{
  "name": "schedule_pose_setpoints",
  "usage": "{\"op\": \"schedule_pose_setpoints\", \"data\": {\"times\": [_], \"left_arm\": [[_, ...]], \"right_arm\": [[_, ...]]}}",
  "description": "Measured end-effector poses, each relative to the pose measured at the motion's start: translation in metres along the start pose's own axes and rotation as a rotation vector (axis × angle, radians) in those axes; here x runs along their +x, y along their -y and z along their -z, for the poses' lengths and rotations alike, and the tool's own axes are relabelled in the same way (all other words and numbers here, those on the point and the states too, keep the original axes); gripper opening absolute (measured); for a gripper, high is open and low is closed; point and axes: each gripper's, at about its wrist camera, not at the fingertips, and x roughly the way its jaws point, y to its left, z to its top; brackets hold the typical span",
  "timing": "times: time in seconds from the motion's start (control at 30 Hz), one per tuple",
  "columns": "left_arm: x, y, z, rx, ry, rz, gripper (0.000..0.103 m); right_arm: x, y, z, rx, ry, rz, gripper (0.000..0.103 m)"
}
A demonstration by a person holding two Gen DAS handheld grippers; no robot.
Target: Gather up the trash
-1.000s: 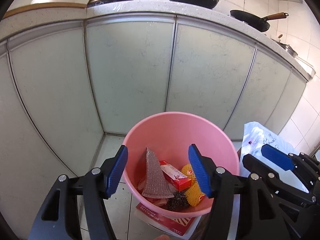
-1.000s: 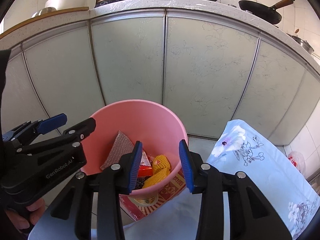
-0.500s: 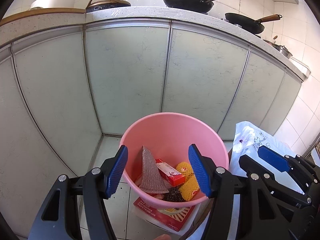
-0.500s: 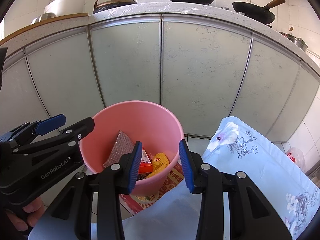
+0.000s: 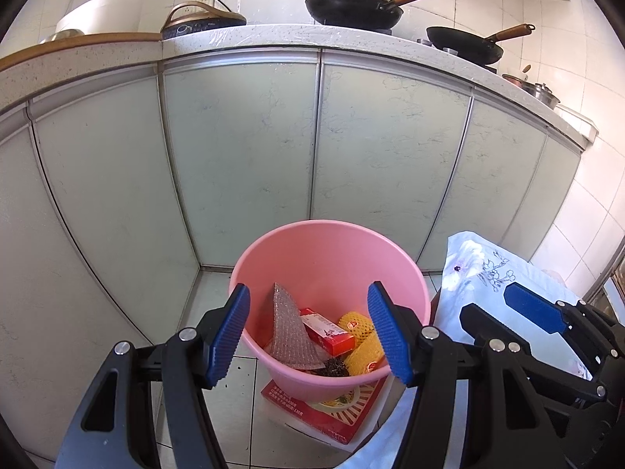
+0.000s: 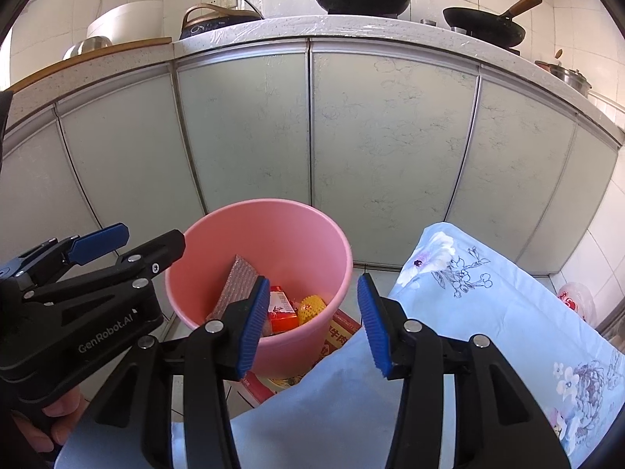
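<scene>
Left wrist view: the left gripper (image 5: pixel 308 332) hangs with its jaws wide apart and empty, the round pink plastic bucket (image 5: pixel 332 250) just beyond them. Between the jaws lie a grey mesh scouring pad (image 5: pixel 291 332), a red carton (image 5: pixel 328 330) and yellow foam fruit netting (image 5: pixel 361 346), all inside the bucket. The right gripper (image 6: pixel 312 326) has its jaws opening with nothing between them, over a pale blue floral cloth (image 6: pixel 488 312).

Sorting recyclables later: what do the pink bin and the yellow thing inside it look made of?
Pink bin: likely plastic, smooth with a soft sheen and thin moulded rim. Yellow thing: probably foam netting, matte with an open mesh pattern; can't be sure.
</scene>
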Motion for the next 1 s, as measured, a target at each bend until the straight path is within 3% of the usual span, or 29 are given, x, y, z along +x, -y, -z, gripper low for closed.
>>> {"op": "schedule_pose_setpoints", "data": {"times": [1.0], "left_arm": [[-0.040,0.017,0.004,0.044,0.056,0.013,0.062]], "right_arm": [[-0.043,0.008,0.014,0.017,0.048,0.038,0.047]]}}
